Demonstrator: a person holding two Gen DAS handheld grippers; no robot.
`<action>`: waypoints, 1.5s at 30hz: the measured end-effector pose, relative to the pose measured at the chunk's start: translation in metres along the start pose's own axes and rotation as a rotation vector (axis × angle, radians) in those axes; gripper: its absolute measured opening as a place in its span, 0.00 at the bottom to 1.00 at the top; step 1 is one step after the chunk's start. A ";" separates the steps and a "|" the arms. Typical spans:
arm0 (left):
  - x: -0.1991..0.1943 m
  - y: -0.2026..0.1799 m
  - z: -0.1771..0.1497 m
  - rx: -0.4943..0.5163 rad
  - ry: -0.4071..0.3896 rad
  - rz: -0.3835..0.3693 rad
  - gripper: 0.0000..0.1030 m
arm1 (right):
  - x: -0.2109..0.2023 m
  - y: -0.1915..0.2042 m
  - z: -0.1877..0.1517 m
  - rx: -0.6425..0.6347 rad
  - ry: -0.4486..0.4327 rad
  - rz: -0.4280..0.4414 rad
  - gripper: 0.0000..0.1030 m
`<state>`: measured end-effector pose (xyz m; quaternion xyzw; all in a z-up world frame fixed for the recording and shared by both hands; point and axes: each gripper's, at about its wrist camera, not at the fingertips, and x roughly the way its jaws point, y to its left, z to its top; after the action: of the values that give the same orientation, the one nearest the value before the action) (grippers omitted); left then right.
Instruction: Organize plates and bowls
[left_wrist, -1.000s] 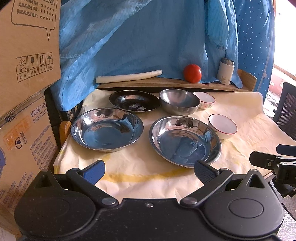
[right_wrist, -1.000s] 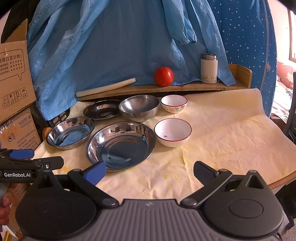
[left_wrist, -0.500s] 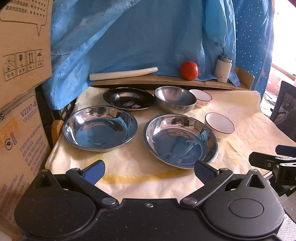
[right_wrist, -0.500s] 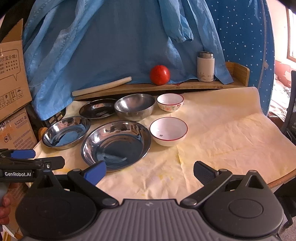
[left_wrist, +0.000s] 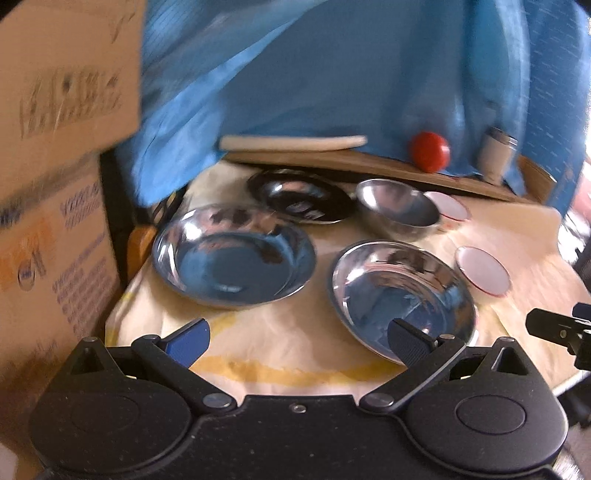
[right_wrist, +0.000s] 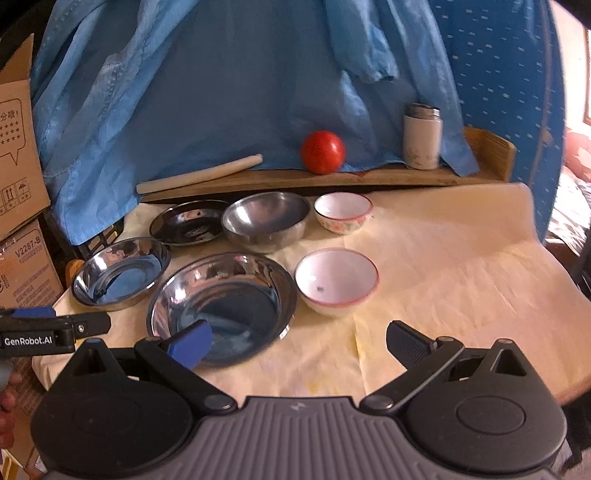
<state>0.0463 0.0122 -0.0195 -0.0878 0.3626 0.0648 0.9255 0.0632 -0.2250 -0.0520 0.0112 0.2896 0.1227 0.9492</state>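
Note:
Two shallow steel plates lie side by side on the yellow-papered table: the left one (left_wrist: 232, 258) (right_wrist: 120, 271) and the right one (left_wrist: 402, 295) (right_wrist: 221, 302). Behind them sit a black plate (left_wrist: 301, 199) (right_wrist: 188, 221), a deep steel bowl (left_wrist: 397, 210) (right_wrist: 266, 219) and a patterned white bowl (left_wrist: 447, 208) (right_wrist: 343, 212). A red-rimmed white bowl (left_wrist: 482, 271) (right_wrist: 336, 282) stands right of the near steel plate. My left gripper (left_wrist: 299, 341) is open and empty near the front edge. My right gripper (right_wrist: 299, 341) is open too, nothing in it, in front of the red-rimmed bowl.
Stacked cardboard boxes (left_wrist: 48, 206) close off the left side. A wooden ledge (right_wrist: 332, 177) at the back carries a rolling pin (right_wrist: 199, 173), a tomato (right_wrist: 323, 151) and a white flask (right_wrist: 423, 136). Blue cloth (right_wrist: 221, 74) hangs behind. Bare yellow paper (right_wrist: 461, 266) covers the right half.
Both grippers have moved forward toward the dishes, which look larger now. The left view has tilted and blurred with motion. Nothing on the table has moved.

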 end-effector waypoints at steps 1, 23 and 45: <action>0.003 0.003 0.000 -0.036 0.009 0.011 0.99 | 0.004 0.000 0.006 -0.013 0.000 0.012 1.00; 0.045 0.060 0.028 -0.799 0.054 0.253 0.96 | 0.156 0.080 0.127 -0.409 0.287 0.656 0.94; 0.067 0.069 0.017 -1.094 0.015 0.287 0.24 | 0.230 0.125 0.108 -0.489 0.518 0.584 0.48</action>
<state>0.0940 0.0865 -0.0610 -0.5052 0.2912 0.3677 0.7244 0.2789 -0.0434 -0.0766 -0.1632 0.4643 0.4485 0.7461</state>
